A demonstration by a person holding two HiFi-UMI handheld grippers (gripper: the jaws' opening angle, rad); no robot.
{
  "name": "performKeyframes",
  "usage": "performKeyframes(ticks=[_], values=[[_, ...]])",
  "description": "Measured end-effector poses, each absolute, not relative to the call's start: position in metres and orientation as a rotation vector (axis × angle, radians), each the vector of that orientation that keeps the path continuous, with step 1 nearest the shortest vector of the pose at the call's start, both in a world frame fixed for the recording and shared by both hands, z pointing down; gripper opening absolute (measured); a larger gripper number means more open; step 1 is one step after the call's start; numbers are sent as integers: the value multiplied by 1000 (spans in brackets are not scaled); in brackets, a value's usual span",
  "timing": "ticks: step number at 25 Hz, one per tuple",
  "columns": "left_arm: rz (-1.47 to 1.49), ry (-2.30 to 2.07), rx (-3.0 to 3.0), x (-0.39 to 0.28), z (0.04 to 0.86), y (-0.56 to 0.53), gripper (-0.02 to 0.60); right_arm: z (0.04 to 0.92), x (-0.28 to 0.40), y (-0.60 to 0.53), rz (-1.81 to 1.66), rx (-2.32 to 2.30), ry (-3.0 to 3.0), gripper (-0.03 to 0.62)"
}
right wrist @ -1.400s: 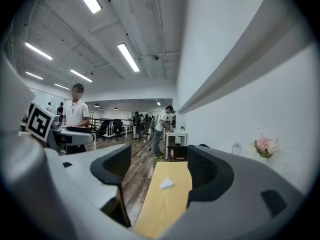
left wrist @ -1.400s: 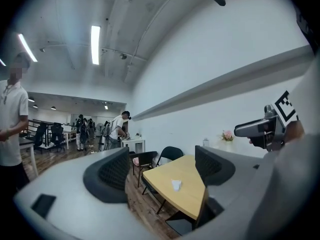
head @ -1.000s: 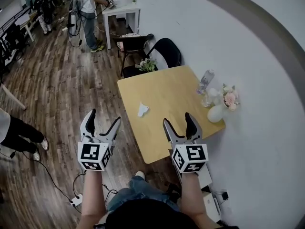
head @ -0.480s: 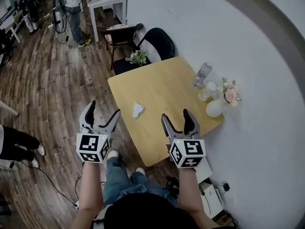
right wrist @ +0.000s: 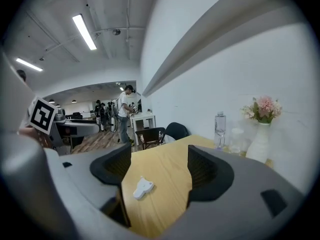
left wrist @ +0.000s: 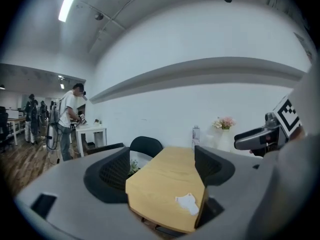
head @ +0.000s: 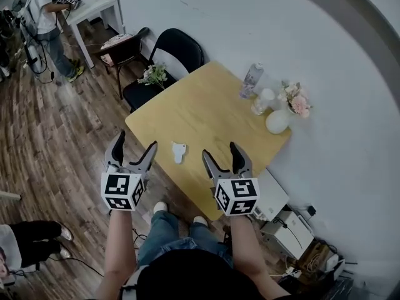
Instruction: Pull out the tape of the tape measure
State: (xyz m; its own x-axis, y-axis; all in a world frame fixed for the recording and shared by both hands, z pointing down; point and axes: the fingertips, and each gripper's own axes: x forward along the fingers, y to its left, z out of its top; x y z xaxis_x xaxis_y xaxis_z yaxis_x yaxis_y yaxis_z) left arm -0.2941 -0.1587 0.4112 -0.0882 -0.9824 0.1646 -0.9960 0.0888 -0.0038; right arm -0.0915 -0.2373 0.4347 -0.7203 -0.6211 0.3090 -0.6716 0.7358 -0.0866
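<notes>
1. The person's two forearms reach forward from the bottom of the head view, each hand holding one gripper with a black-and-white marker cube at its rear.
2. The left claw is open: its dark jaws stand wide apart with nothing between them. In the head view it hangs over the brown wooden plank floor, just off the near left edge of the worktop.
3. The right claw is likewise open and empty. It hangs above the near corner of the square light-wood worktop.
4. The small white tape measure lies flat on the worktop near its near left edge. It sits between the two claws in the head view and touches neither. No tape is seen drawn out of it.
5. In the left gripper view the tape measure shows low, beside the right jaw; in the right gripper view it shows low, beside the left jaw.
6. Along the far right side of the worktop, close to the white wall, stand a clear plastic water bottle, a pale cup and a white rounded vase holding pink flowers.
7. A black chair stands at the far corner of the worktop.
8. Farther off, a person in a white shirt stands at a small white table.
</notes>
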Motion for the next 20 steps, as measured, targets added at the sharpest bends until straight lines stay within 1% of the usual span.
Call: performKeyframes(ticks=[7,13,20], values=[[217,-2047,2151,-321,438,-187,407,482,-132,-230,384,1111,-2566,364],[250,-1915,2220,-331,463,-204,405,525,-165,-229,474,1132,-2481,362],[287,-1790,2257,-331,492,-214,402,586,-187,-220,602,1108,-2359,360]])
